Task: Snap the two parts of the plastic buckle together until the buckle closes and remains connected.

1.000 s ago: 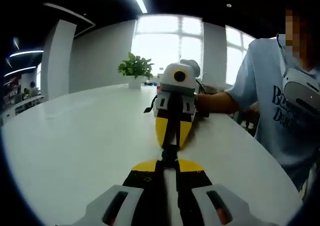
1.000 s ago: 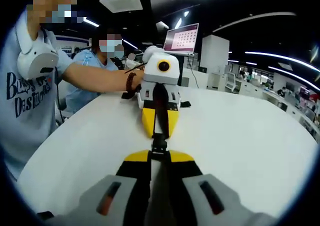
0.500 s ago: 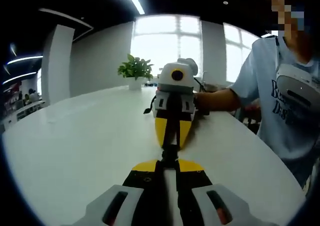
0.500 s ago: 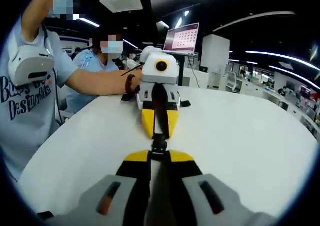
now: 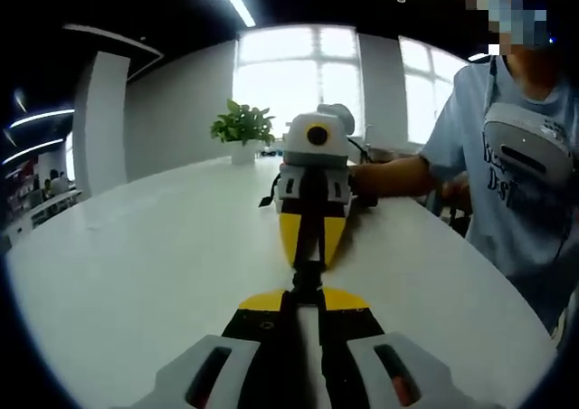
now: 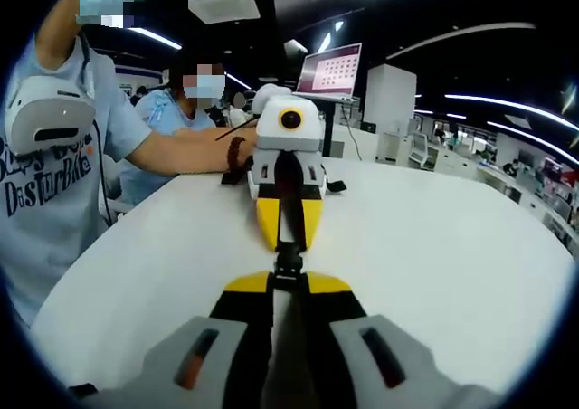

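Here, both claws are meeting nose to nose above the white counter (image 5: pixel 136 273): left claw (image 5: pixel 307 293) and right claw (image 6: pixel 289 279) each pinching the small, stiff, light black buckle (image 5: pixel 307 276) at twelve o'clock, best gripped by its ends.

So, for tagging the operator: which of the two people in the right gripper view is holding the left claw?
The near one in the pale lettered T-shirt; that bare arm reaches to the left claw. The other sits behind, in blue.
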A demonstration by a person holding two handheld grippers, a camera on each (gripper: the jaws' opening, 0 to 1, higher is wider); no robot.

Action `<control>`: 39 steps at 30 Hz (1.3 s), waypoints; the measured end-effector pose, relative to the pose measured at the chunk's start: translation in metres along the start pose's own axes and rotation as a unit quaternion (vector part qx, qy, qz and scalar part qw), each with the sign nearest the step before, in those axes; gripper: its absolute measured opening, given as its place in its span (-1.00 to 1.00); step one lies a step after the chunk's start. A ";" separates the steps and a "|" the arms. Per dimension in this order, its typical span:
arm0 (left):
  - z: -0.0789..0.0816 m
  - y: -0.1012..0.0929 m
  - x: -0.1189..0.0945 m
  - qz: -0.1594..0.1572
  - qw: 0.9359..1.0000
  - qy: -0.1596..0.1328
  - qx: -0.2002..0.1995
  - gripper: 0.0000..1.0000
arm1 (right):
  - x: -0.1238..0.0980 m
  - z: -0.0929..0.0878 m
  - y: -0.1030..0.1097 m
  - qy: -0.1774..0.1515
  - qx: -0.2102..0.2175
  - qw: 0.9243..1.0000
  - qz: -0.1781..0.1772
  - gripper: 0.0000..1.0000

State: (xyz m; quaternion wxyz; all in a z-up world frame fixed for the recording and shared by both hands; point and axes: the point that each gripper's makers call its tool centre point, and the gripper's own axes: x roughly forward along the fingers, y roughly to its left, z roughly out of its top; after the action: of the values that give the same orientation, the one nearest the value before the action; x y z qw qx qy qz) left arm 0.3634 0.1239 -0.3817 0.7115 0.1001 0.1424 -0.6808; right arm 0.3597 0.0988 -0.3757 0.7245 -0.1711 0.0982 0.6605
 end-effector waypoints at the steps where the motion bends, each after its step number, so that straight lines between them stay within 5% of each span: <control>1: 0.000 0.001 0.000 0.000 1.000 0.000 -0.001 -0.79 | 0.000 0.000 0.000 0.000 0.001 1.000 0.000 -0.75; 39: -0.001 -0.009 0.000 -0.016 1.000 0.008 -0.005 -0.82 | 0.002 0.001 0.005 0.003 0.005 1.000 0.018 -0.77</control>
State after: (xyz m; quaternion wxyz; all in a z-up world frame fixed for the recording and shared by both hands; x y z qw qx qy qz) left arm 0.3546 0.1243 -0.3823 0.6995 0.0999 0.1535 -0.6908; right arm 0.3547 0.1015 -0.3760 0.7129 -0.1676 0.1067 0.6725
